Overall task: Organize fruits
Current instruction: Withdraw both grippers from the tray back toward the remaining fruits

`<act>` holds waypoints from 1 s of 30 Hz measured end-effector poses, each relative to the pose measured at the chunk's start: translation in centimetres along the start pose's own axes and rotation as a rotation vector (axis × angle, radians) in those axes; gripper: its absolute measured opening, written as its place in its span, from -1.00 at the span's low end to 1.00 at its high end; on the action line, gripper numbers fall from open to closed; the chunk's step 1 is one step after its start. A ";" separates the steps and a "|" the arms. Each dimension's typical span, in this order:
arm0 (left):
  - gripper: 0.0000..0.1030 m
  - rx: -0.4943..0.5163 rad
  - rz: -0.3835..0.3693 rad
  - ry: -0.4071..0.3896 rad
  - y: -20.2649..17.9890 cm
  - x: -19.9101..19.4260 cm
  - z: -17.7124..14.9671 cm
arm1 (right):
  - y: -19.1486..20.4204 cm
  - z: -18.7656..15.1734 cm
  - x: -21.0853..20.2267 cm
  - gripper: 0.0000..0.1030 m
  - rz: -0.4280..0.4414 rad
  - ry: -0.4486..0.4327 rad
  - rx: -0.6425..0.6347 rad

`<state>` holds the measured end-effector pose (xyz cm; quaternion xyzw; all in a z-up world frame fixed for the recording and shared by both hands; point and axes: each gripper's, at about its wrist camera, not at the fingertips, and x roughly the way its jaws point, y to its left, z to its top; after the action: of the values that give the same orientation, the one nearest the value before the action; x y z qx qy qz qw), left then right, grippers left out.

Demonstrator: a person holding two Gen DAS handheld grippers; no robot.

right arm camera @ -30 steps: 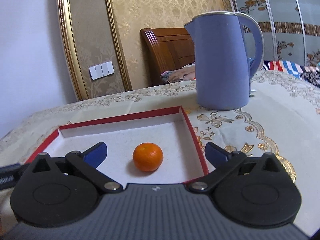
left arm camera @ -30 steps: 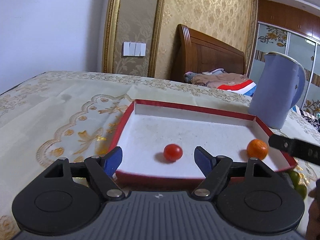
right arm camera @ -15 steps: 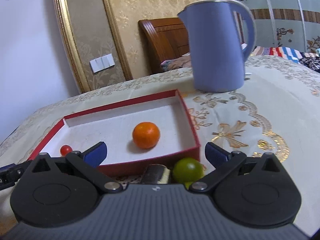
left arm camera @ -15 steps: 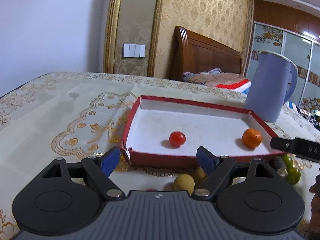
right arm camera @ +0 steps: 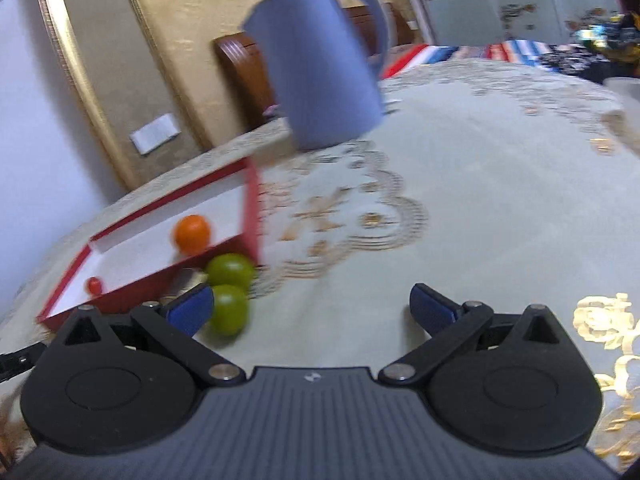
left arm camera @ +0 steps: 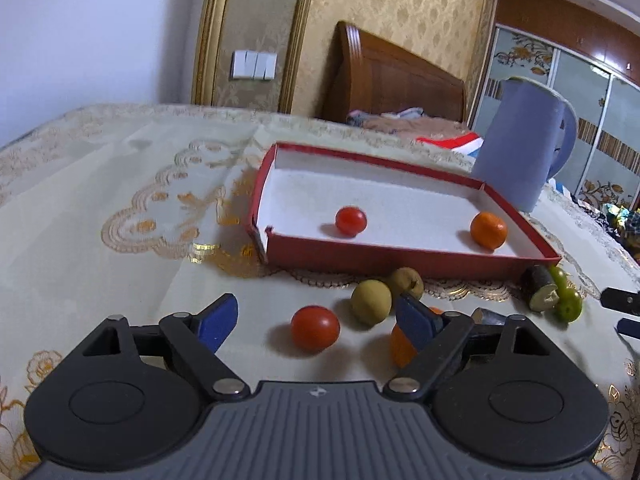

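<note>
A red tray (left arm camera: 360, 258) with a white floor holds a small tomato (left arm camera: 351, 221) and a mandarin (left arm camera: 488, 230). In front of it, loose on the cloth, lie a tomato (left arm camera: 315, 328), two yellow-green fruits (left arm camera: 371, 308), a half-hidden orange (left arm camera: 400, 348), a dark cucumber stub (left arm camera: 540, 288) and two green fruits (left arm camera: 568, 305). My left gripper (left arm camera: 318, 318) hovers low with its jaws opening. The loose tomato sits between the fingers, untouched. My right gripper (right arm camera: 312, 312) is open over bare cloth. The green fruits (right arm camera: 228, 308) lie beside its left finger, near the tray (right arm camera: 250, 200).
A tall blue kettle (left arm camera: 520, 144) stands behind the tray's far right corner and shows blurred in the right wrist view (right arm camera: 320, 72). The embroidered tablecloth (left arm camera: 120, 208) stretches to the left of the tray. My right gripper (left arm camera: 626, 313) peeks in at the left view's right edge.
Both grippers have drawn back from over the tray, bringing the loose fruits in front of it into view. The right view has swung right and tilted. The left jaws stand a little wider.
</note>
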<state>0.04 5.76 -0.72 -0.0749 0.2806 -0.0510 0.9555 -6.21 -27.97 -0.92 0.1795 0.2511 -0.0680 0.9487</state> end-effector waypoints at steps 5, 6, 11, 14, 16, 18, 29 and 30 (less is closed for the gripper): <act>0.68 0.019 0.013 -0.012 -0.4 -0.2 -0.2 | 2.2 -0.3 0.9 1.00 -0.063 0.046 -0.149; 0.68 0.017 0.013 -0.010 -0.3 -0.1 -0.2 | 2.7 -0.4 1.0 1.00 -0.075 0.057 -0.173; 0.70 0.004 0.014 0.003 -0.1 0.1 0.0 | 4.6 -0.6 2.0 0.99 -0.098 0.096 -0.288; 0.72 0.000 0.013 0.005 0.0 0.1 -0.1 | 5.3 -0.5 2.6 0.86 -0.113 0.104 -0.319; 0.73 -0.002 0.012 0.006 0.0 0.1 -0.1 | 5.8 -0.5 2.9 0.75 -0.099 0.103 -0.337; 0.73 0.000 0.014 0.005 0.0 0.1 -0.1 | 6.4 -0.4 3.2 0.60 -0.092 0.097 -0.355; 0.73 0.017 0.018 -0.016 -0.1 -0.4 -0.1 | 6.1 -0.1 3.2 -0.31 -0.017 0.084 -0.311; 0.73 0.035 0.025 -0.019 -0.2 -0.5 -0.1 | 6.0 -0.1 3.2 -0.31 -0.014 0.083 -0.305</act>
<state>-0.50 5.59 -0.52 -0.0551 0.2713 -0.0434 0.9599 -2.19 -22.51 -0.81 0.0341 0.2987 -0.0279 0.9533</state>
